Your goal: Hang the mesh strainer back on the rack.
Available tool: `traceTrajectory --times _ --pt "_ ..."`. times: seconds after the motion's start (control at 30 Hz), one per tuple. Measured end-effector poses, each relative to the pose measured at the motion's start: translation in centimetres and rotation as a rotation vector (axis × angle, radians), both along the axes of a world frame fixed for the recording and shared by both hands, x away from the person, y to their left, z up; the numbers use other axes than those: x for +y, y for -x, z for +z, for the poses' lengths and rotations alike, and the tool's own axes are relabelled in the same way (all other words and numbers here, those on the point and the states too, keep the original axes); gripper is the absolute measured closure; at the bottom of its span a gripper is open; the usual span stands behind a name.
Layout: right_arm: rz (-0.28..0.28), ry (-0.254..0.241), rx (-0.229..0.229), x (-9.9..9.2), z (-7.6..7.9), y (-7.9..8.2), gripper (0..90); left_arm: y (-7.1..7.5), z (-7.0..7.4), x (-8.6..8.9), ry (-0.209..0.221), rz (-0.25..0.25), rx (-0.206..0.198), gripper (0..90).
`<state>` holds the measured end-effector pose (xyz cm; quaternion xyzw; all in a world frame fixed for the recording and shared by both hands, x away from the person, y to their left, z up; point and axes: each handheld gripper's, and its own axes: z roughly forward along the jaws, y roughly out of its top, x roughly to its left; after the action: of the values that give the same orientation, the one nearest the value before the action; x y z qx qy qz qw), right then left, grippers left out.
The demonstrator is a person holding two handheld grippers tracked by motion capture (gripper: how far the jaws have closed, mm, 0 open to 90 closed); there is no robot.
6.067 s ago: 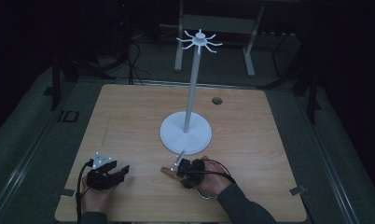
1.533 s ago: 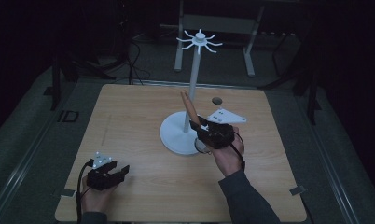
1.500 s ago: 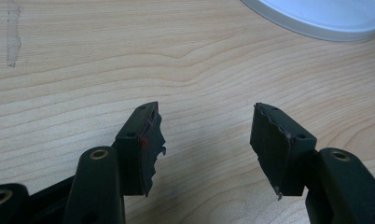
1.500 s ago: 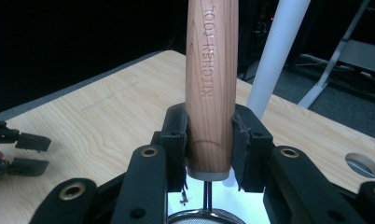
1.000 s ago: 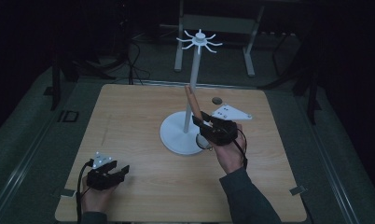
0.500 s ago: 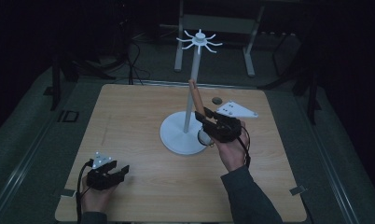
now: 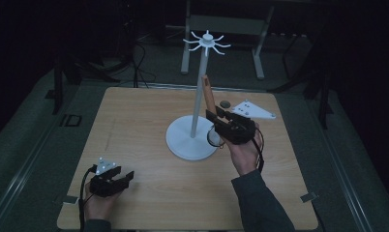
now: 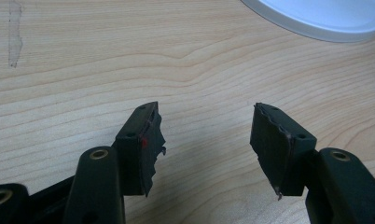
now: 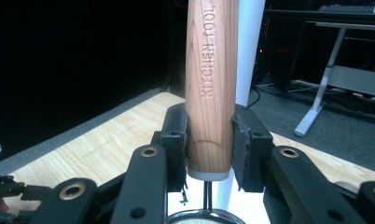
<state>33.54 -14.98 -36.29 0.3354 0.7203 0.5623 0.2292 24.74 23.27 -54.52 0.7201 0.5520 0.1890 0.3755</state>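
Beside the white hanging stand, right tongs are clamped on the wooden handle of a small strainer, handle upright, stamped "KITCHEN TOOL", mesh ring hanging below the jaws. Strainer is held above the tabletop, just right of the stand pole. Left tongs rest near the front-left corner, jaws wide apart, empty. Step looks like carrying the strainer to hang it; next move likely needs lifting toward the top hooks and catching one.
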Motion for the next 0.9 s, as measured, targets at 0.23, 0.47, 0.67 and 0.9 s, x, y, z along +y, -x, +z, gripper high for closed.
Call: traceTrajectory --times 0.23,0.47,0.67,0.9 --pt "-0.005 -0.013 -0.009 -0.3 0.4 0.0 68.9 0.0 0.0 0.0 0.000 0.001 0.000 42.9" --pt "-0.014 -0.033 -0.018 -0.7 0.9 0.0 68.9 0.0 0.0 0.0 0.000 0.001 -0.001 42.9" --pt "-0.020 -0.051 -0.021 -1.1 1.1 -0.1 68.9 0.0 0.0 0.0 0.000 0.001 0.000 42.9" --pt "-0.028 -0.070 -0.024 -1.4 1.3 -0.1 68.9 0.0 0.0 0.0 0.000 0.001 0.000 42.9"
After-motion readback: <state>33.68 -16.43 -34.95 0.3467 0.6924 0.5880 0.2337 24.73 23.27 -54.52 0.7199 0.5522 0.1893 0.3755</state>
